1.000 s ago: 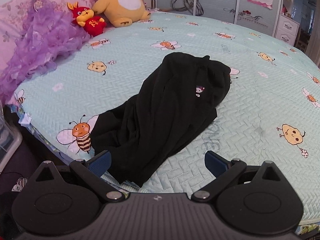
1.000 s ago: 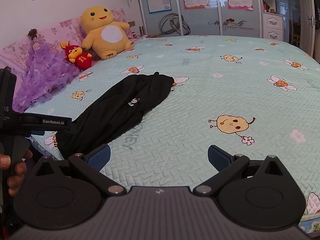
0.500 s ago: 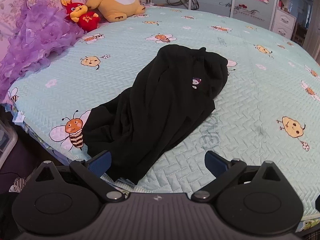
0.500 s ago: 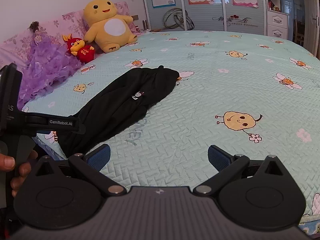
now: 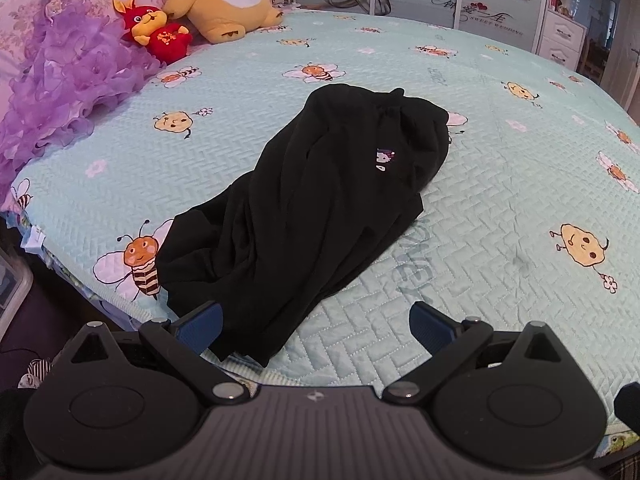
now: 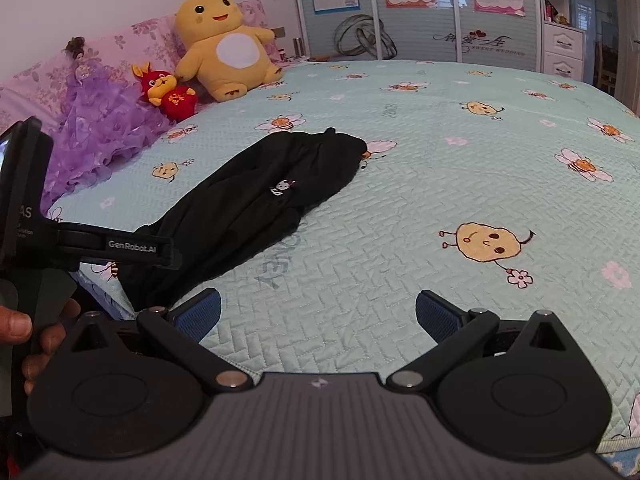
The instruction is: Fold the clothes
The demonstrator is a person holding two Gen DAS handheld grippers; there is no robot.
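A crumpled black cloth garment with a small white logo (image 5: 320, 208) lies stretched across the near edge of the mint-green quilted bed (image 5: 500, 208). The left tongs (image 5: 316, 322) hang spread at its near hem, the right tongs (image 6: 318, 312) spread over bare quilt beside it.

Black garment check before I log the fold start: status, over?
Left gripper open, empty. Right gripper open, empty, over bare quilt. Black garment rumpled, unfolded, near bed edge. Nothing in the way.
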